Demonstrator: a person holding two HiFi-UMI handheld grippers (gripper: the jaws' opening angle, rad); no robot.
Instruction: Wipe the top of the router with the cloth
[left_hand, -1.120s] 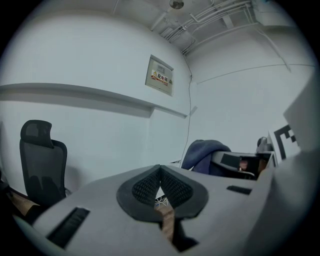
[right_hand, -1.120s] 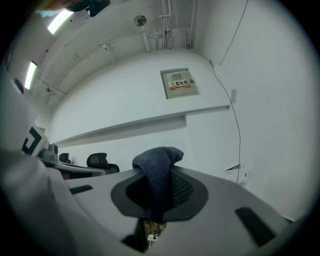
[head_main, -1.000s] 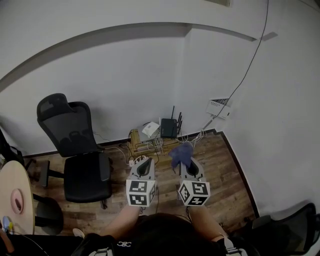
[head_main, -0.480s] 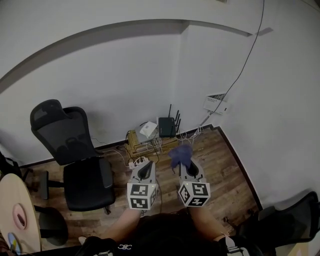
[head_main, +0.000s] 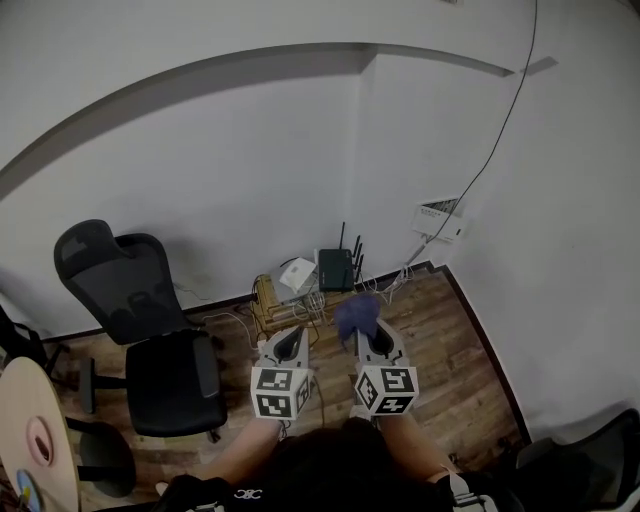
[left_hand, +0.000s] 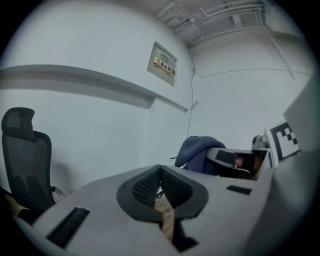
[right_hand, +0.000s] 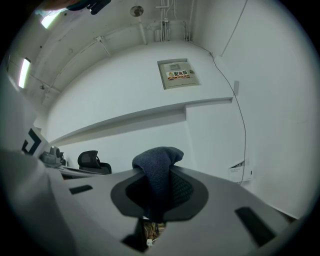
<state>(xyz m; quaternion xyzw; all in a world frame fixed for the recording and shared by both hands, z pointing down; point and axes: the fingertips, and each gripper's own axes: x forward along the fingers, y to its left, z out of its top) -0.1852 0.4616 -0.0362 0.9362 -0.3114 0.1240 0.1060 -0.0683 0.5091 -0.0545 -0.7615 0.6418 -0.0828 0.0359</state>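
Note:
A black router (head_main: 336, 269) with upright antennas stands on a low wooden crate (head_main: 268, 298) in the room's corner, next to a white box (head_main: 298, 274). My right gripper (head_main: 362, 330) is shut on a dark blue cloth (head_main: 357, 314), which bulges out over its jaws (right_hand: 158, 167). It hangs well short of the router, above the wooden floor. My left gripper (head_main: 292, 337) is beside it, shut with nothing in it; in the left gripper view its jaws (left_hand: 161, 185) meet and the blue cloth (left_hand: 196, 153) shows to the right.
A black office chair (head_main: 150, 330) stands to the left of the crate. Cables (head_main: 235, 320) trail over the floor around it. A white wall box (head_main: 438, 219) with a cable sits on the right wall. A round table edge (head_main: 35, 440) shows at lower left.
The view has shifted a little: the chair and the router sit slightly lower in the frame. Both grippers stay side by side, the cloth still in the right one.

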